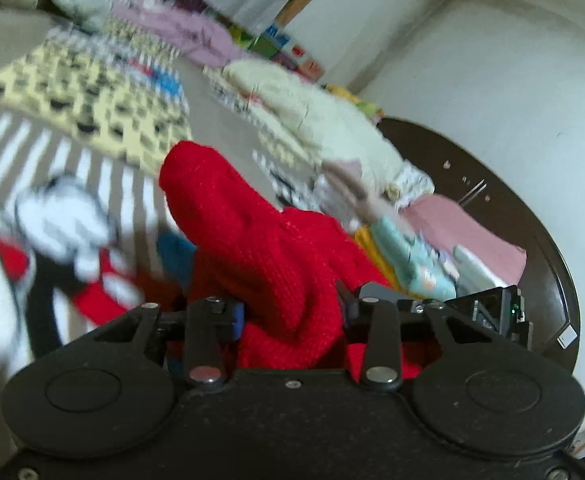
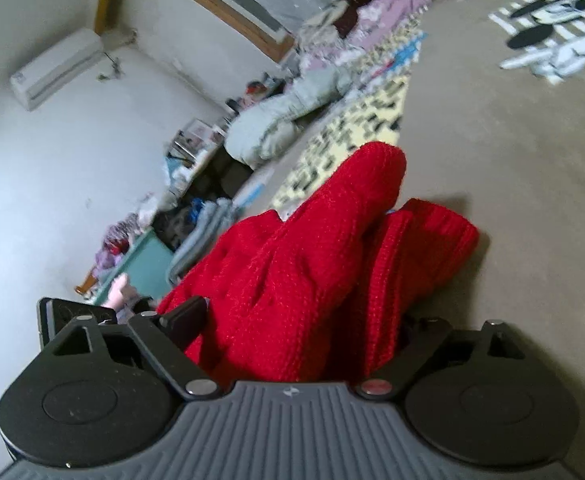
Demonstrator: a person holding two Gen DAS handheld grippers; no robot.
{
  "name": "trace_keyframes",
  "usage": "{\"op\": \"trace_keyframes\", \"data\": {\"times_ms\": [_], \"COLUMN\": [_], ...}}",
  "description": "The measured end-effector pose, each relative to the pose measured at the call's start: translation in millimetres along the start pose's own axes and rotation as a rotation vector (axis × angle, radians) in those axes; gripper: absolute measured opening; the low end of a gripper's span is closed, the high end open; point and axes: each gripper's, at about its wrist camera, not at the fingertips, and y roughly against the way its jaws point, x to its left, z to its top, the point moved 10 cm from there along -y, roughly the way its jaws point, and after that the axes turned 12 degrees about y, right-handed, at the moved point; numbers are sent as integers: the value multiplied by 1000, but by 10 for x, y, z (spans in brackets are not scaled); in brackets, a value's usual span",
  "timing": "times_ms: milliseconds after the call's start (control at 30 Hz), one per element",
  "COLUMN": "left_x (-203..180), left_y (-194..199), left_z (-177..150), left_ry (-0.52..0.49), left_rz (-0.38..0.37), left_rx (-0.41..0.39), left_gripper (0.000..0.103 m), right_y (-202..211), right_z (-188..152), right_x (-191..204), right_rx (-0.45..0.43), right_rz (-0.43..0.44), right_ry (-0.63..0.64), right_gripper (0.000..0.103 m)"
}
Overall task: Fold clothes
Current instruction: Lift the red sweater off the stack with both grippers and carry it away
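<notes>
The red knit [image 1: 252,248] lies bunched on the tan bedspread [image 2: 492,152], just below the yellow patterned cloth [image 1: 72,92]. The left gripper [image 1: 292,312] clamps a fold of the knit. The right gripper [image 2: 300,320] straddles another fold; whether it grips, I cannot tell.

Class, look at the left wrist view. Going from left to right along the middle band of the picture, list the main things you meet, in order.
Cartoon-mouse print on striped bedding → red knitted garment → stack of folded pastel clothes → pink folded cloth → dark round wooden headboard → white wall.
</notes>
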Motion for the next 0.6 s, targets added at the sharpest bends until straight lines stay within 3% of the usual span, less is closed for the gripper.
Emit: {"op": "trace_keyframes", "data": {"times_ms": [233,333,400,467,500,600], "left_x": [-35,65,232,409,496,546], "left_y": [-24,-144,-300,-428,-488,-441], "left_z": [602,727,755,690,656,699], "left_ry": [-111,-132,-119,-93,-80,-68], "left_rz": [-30,-3,65,112,135,135], "left_rx": [-128,-151,-125,-51,-13,-28], "left_gripper": [36,36,38,57,59,63], "right_y": [-241,-378,-515,-652,-724,-807], "right_z": [673,912,988,992,958,827], "right_x": [131,106,1,-196,-324,-610], "right_rx": [-126,-167,-181,-165,-126,-11], "right_rz": [59,66,49,-10,-54,-150], "right_ry": [122,171,199,186,160,83], "right_gripper": [85,85,84,84,85,90]}}
